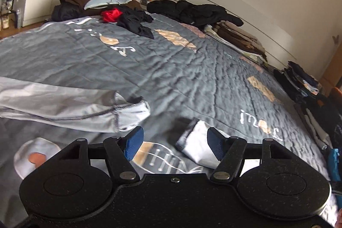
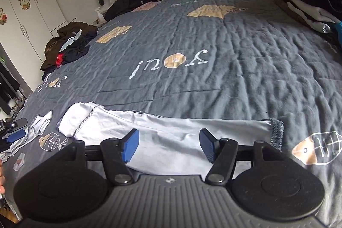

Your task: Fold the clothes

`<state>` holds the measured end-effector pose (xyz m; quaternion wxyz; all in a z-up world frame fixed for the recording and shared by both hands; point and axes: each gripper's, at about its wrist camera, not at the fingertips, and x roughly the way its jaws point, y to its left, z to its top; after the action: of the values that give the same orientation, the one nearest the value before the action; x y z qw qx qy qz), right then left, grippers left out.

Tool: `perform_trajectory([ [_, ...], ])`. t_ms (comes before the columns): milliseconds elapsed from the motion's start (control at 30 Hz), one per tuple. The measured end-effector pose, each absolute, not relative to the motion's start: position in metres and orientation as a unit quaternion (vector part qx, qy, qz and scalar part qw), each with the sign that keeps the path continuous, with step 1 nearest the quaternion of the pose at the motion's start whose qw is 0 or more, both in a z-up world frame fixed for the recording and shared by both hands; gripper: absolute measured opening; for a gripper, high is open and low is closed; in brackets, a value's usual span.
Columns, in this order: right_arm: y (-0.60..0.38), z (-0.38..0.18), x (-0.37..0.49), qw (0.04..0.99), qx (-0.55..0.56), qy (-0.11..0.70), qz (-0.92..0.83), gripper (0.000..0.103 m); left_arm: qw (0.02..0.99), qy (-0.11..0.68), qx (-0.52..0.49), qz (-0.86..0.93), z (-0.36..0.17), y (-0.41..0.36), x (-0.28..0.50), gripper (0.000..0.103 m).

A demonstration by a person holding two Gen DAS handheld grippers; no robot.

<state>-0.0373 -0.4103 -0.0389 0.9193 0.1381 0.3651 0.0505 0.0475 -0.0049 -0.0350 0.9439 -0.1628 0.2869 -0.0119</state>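
Pale grey garment [image 2: 162,131] lies flat on the near part of the grey quilt [image 2: 213,46], long axis running left to right; right gripper [image 2: 168,147] hovers directly over its middle, jaws spread, holding nothing; left gripper [image 1: 174,145] also spread and empty, above the cuffed end [image 1: 198,147]; judgement: right gripper is nearer the garment's body, left nearer its end.

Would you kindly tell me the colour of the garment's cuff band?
Dark grey, on the pale grey garment's cuff band; right wrist view shows it best.
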Motion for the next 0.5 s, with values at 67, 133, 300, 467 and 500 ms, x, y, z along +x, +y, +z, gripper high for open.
perform_trajectory([
  [67, -0.394, -0.036, -0.032, 0.922, 0.123, 0.363, 0.054, 0.063, 0.955, 0.276, -0.107, 0.013, -0.034, -0.001, 0.045, 0.065],
  [133, -0.377, -0.032, -0.028, 0.925, 0.102, 0.361, 0.057, 0.064, 0.963, 0.265, -0.053, 0.025, -0.033, -0.001, 0.044, 0.065],
  [300, -0.342, -0.026, -0.021, 0.928, 0.086, 0.351, 0.095, 0.065, 0.966, 0.223, 0.13, 0.027, -0.038, -0.023, 0.046, 0.065],
  [467, -0.322, -0.031, -0.014, 0.924, 0.079, 0.357, 0.114, 0.065, 0.949, 0.216, 0.23, -0.016, -0.058, -0.039, 0.053, 0.065],
  [500, -0.32, -0.032, -0.013, 0.923, 0.077, 0.359, 0.115, 0.065, 0.945, 0.216, 0.244, -0.028, -0.063, -0.041, 0.053, 0.065],
])
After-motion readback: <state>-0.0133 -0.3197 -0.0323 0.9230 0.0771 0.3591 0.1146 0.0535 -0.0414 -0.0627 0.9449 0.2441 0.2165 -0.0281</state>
